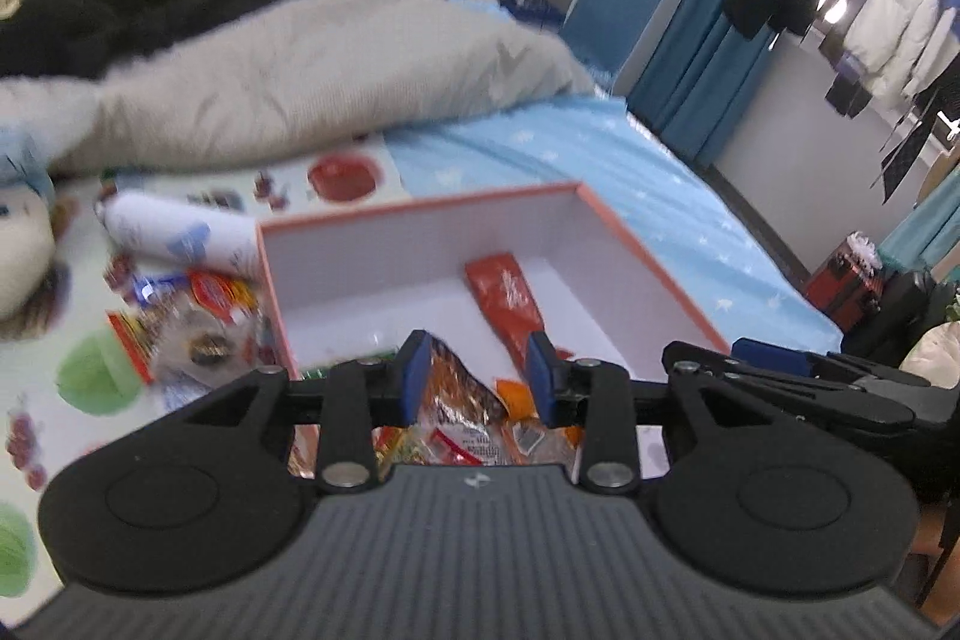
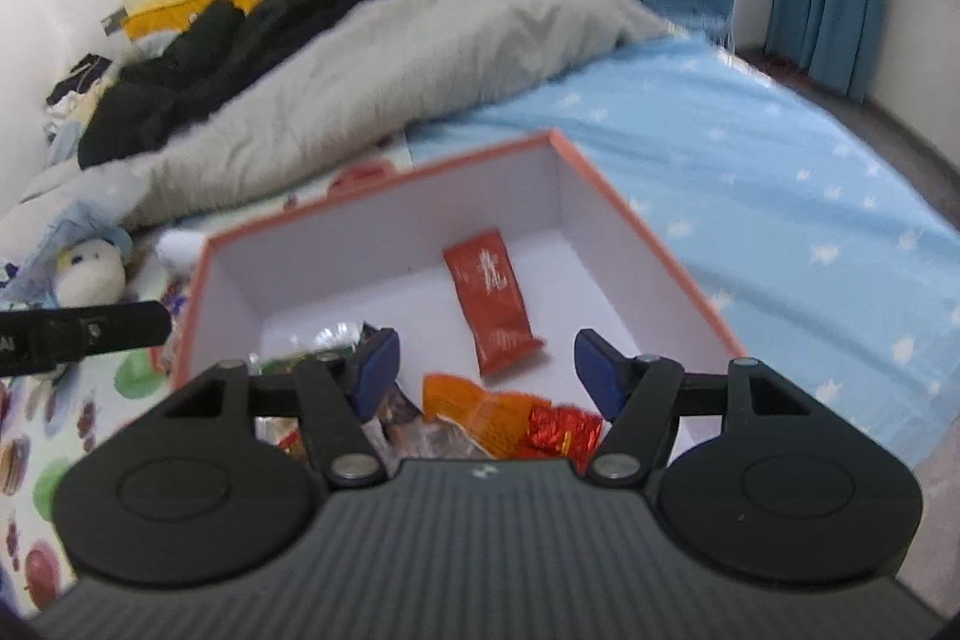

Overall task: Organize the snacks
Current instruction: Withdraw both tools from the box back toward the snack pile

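On the bed, an open box with orange outside walls and a white inside [image 1: 420,244] sits on a play mat printed with fruit pictures [image 1: 54,418], next to a light blue sheet with white stars [image 1: 600,172]. A long red snack packet [image 2: 491,304] lies flat in the middle of the box floor, and a heap of crinkly orange and red snack wrappers [image 2: 480,418] sits at the near wall of the box. More loose snacks in shiny bags [image 1: 192,316] wait on the mat by the left wall, near a white bottle lying on its side [image 1: 174,232]. The left gripper [image 1: 477,376] hangs over the near heap, let go, with an orange wrapper seen between its blue pads but not squeezed. The right gripper [image 2: 486,370] is spread wide and holds nothing. The packets look light, soft and slippery, and may crush, so I think it is best to pinch a flat sealed end gently
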`<state>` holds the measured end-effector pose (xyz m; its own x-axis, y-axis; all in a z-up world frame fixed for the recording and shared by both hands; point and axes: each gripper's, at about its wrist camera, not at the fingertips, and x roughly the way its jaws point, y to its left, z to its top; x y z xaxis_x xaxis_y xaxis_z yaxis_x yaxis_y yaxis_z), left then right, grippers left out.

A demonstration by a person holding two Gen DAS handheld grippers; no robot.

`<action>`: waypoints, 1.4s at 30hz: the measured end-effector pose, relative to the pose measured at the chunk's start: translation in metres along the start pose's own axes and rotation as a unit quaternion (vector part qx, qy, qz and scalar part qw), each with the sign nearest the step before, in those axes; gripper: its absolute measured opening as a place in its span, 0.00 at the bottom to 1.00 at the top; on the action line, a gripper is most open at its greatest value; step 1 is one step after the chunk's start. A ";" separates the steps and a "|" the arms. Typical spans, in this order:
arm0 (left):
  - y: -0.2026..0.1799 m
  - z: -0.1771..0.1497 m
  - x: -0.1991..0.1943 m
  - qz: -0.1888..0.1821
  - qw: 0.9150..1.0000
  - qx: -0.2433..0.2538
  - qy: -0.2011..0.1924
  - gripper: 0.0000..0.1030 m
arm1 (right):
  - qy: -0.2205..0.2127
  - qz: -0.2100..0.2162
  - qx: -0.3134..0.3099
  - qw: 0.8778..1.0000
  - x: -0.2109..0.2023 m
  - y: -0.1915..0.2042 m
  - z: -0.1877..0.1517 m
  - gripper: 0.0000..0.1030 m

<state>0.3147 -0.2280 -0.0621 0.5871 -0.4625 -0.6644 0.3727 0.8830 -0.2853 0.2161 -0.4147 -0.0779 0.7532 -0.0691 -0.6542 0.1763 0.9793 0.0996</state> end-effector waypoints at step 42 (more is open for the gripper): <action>0.096 -0.116 -0.241 0.081 0.989 -0.029 -0.118 0.39 | -0.106 0.107 -0.086 0.985 -0.144 0.168 -0.082 0.65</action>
<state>0.1256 -0.0231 -0.0098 0.7894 -0.3149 -0.5270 0.2226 0.9468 -0.2322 0.0850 -0.2249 -0.0287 0.8797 0.1221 -0.4596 -0.0968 0.9922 0.0783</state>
